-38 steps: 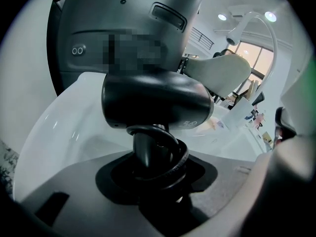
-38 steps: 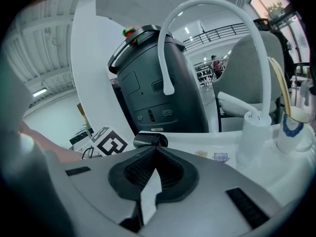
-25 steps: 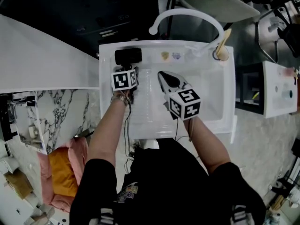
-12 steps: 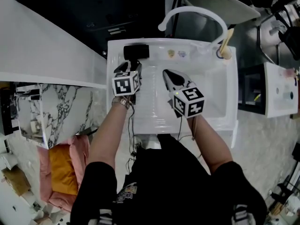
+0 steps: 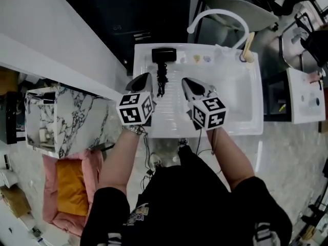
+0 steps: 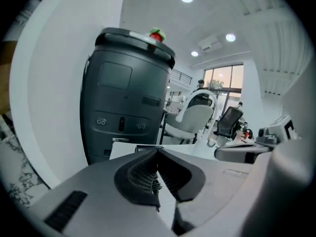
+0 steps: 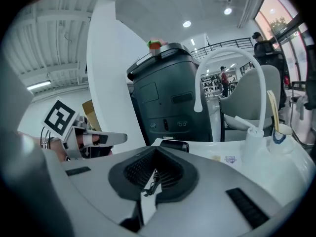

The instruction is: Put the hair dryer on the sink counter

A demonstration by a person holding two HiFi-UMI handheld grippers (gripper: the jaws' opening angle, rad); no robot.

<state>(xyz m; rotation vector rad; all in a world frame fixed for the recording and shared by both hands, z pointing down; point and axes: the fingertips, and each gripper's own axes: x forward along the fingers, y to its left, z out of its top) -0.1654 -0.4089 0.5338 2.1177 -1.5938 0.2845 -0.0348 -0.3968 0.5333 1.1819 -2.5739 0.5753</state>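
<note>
The black hair dryer (image 5: 164, 54) lies on the back rim of the white sink counter (image 5: 146, 53), and its dark coiled cord (image 5: 161, 81) trails toward me over the ribbed drainer. My left gripper (image 5: 145, 77) is left of the cord and clear of it, with its jaws shut on nothing. To the right of the cord, my right gripper (image 5: 185, 81) is shut too and empty. In the right gripper view the dryer (image 7: 174, 145) shows just beyond the closed jaws, and the left gripper (image 7: 106, 138) is at the left.
A white arched faucet (image 5: 218, 15) and a cup with a wooden stick (image 5: 245, 55) stand at the back right, above the sink basin (image 5: 236, 96). A dark grey bin (image 6: 126, 93) stands behind the counter. A marble unit (image 5: 72, 122) and an orange cushion (image 5: 69, 181) are at the left.
My left gripper has drawn back from the hair dryer toward me and its jaws have closed. The dryer stays on the back rim, its cord now showing. The right gripper has barely moved.
</note>
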